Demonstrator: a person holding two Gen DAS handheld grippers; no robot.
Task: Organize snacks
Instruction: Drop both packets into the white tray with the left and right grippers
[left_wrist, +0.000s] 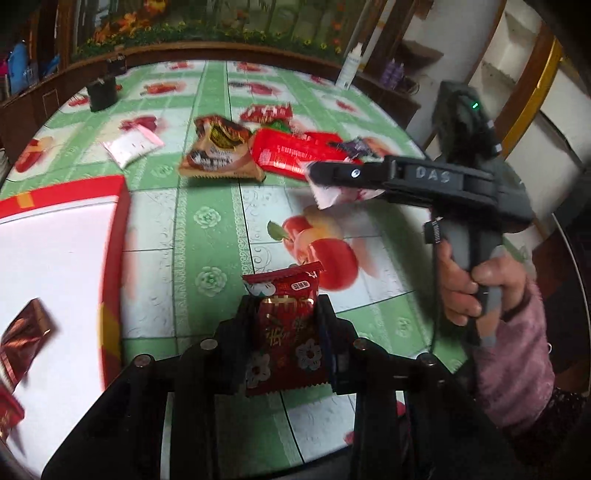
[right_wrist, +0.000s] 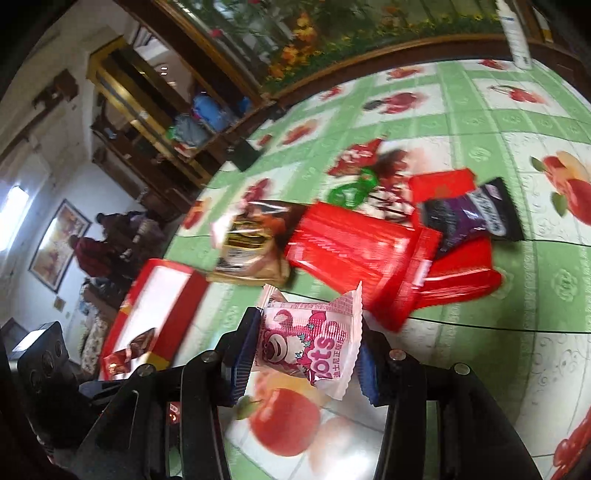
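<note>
My left gripper (left_wrist: 286, 306) is shut on a dark red snack packet (left_wrist: 286, 332) with white flowers, held just above the green fruit-print tablecloth (left_wrist: 207, 221). To its left lies a red box (left_wrist: 114, 236) with a white inside and a few dark red packets (left_wrist: 22, 339) in it. My right gripper (right_wrist: 308, 343) is shut on a pink and white bear-print packet (right_wrist: 306, 339), lifted off the cloth. In the left wrist view that right gripper (left_wrist: 325, 177) hangs near the snack pile. The box (right_wrist: 184, 295) shows to the left in the right wrist view.
Loose snacks lie in a pile: red packets (right_wrist: 354, 251), a purple one (right_wrist: 469, 218), a brown one (left_wrist: 221, 151), a green one (right_wrist: 351, 192). A white-pink packet (left_wrist: 133, 146) lies apart. A black cup (left_wrist: 102, 94) and a white bottle (left_wrist: 349, 70) stand at the table's far edge.
</note>
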